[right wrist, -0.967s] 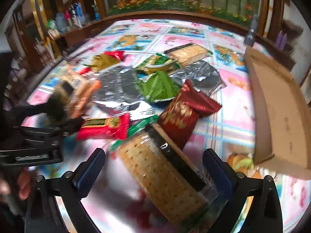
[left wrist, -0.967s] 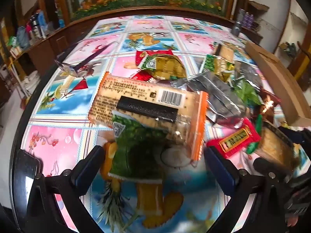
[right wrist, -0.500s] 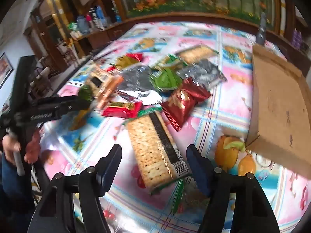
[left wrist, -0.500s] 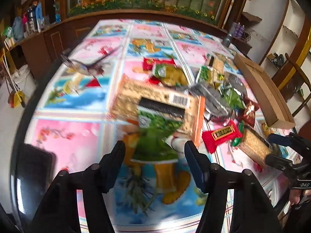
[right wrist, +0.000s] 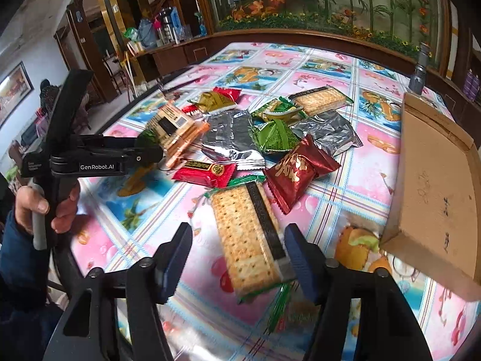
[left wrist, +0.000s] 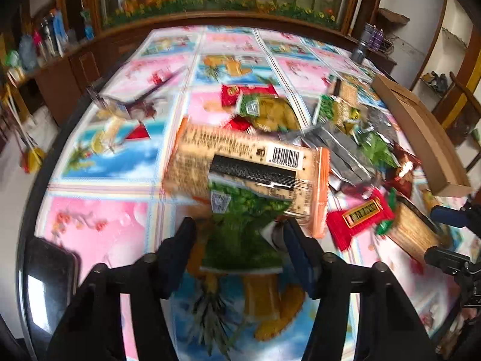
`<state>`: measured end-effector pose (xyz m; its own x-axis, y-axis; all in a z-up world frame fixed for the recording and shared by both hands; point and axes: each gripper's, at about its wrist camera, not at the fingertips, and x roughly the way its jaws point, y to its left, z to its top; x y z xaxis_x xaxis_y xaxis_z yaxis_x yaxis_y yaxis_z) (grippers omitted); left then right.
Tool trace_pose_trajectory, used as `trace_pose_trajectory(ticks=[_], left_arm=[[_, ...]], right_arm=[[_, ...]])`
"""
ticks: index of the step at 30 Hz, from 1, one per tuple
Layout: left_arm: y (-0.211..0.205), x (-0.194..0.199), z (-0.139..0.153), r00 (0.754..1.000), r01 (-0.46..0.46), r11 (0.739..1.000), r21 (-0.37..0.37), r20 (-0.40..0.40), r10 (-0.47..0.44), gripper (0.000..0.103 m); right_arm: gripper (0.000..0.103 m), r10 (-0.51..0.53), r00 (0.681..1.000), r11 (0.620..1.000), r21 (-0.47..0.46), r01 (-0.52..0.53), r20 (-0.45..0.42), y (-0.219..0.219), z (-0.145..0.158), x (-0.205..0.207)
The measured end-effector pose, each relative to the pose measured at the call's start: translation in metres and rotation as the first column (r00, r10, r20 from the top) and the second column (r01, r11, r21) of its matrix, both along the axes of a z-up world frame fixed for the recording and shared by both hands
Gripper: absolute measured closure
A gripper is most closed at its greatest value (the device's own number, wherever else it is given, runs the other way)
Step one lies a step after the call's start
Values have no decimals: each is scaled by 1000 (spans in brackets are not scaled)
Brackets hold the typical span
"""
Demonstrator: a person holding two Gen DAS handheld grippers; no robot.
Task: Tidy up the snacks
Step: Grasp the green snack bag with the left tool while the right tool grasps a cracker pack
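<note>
A green snack packet (left wrist: 240, 234) lies on the picture tablecloth, partly under an orange-edged cracker pack (left wrist: 249, 162). My left gripper (left wrist: 240, 242) points down at it with the packet between its closing jaws. A thin gap still shows at the left pad. My right gripper (right wrist: 239, 249) straddles a green-trimmed cracker pack (right wrist: 246, 234). Its jaws are closing too, the right pad close to the pack's black stripe and the left pad clear of it. The frames are blurred.
Several packets sit mid-table: a red one (right wrist: 204, 170), a dark red one (right wrist: 297, 168) and silver ones (right wrist: 231, 138). A shallow cardboard box (right wrist: 433, 180) stands at the right edge. Glasses (left wrist: 129, 105) and a phone (left wrist: 48, 282) lie to the left. A hand (right wrist: 39, 207) grips the left tool.
Both pairs of jaws have narrowed from wide open around their packs. The right camera has pulled back from its cracker pack. The left camera backed off and then came closer again.
</note>
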<state>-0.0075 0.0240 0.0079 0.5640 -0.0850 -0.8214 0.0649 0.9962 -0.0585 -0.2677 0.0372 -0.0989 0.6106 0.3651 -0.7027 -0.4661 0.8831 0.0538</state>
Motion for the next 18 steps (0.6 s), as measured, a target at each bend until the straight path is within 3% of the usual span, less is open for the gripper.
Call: trace_pose_trajectory(ticks=[1,3,5,6,8,9,11,18], left_arm=[[-3,0,-1,1000,-3,1000,22,10,3,60],[-6,-2,-1,1000,-2,999,49,18,1,63],[-6,-5,-1,1000,3,998,56,26,-5,65],[-5,-6,0,1000,5,999,50,25,-6,68],[-3,-10,1,1000,0,999,43,29,-1,70],[-2,-11,1,1000,0,999,37,30,-1,70],[0,-14,4,1000,7,1000,-1,29,-7,70],[-9,-19,34,996,42,997,-62,81,-37,70]], right_arm=[[39,2,1000,1000,-24,-3,-8,3,9,23],[39,22,999,999,-49,-24,-37,-11,12,48],[39,19,998,997,-77,-24,-59,-1,14,39],[49,15,998,995,-95,-21,-61,4,13,32],[52,6,999,992,-122,-11,-45,29,18,0],[53,19,999,992,-122,-25,-46,18,24,4],[53,14,999,996,-85,-18,-48,15,29,-14],[53,-41,999,987,159,40,3,-5,101,-65]])
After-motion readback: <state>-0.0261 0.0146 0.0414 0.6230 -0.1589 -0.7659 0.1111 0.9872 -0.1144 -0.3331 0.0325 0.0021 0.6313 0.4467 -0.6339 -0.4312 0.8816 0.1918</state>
